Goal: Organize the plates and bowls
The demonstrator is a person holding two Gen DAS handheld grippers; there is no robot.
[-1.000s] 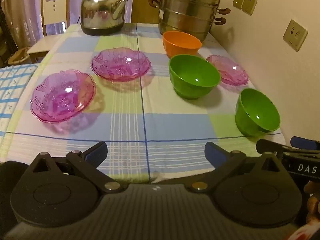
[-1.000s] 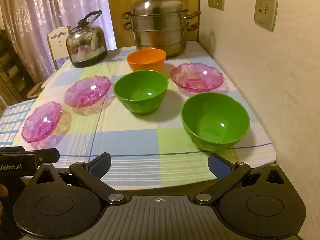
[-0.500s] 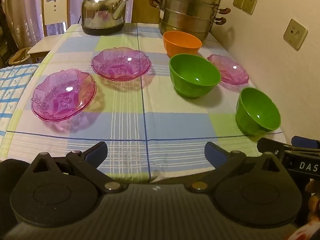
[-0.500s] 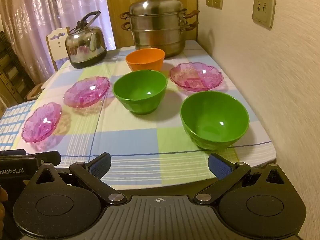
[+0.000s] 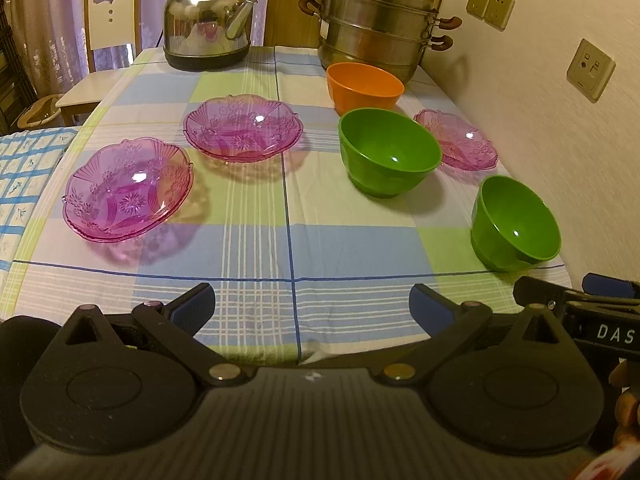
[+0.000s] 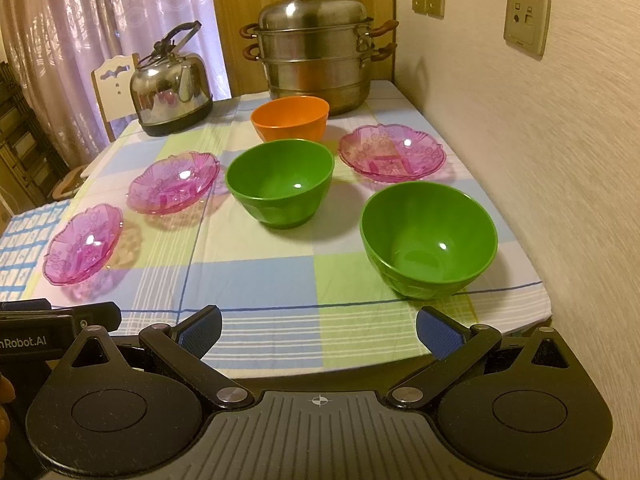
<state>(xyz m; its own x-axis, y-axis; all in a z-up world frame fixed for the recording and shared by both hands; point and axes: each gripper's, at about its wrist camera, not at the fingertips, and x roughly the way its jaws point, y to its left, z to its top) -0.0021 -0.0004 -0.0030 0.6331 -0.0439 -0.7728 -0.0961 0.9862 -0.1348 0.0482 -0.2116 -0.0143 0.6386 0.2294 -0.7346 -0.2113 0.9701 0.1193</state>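
Left gripper [image 5: 312,306]: jaws spread, empty; near plate [image 5: 128,190] ahead-left of its fingers.
Right gripper [image 6: 319,330]: spread, empty; near green bowl [image 6: 428,240] just ahead-right.
Change: hardly any since a second ago; nothing stacked yet.

The right gripper [image 6: 318,330] has moved a little closer to the table [image 6: 256,280] and a bit to the left. In its view the near green bowl [image 6: 428,240] looks slightly bigger and sits nearer the right side. The left gripper [image 5: 312,304] has barely drifted; in its view the dishes have slid a tiny bit to the right.
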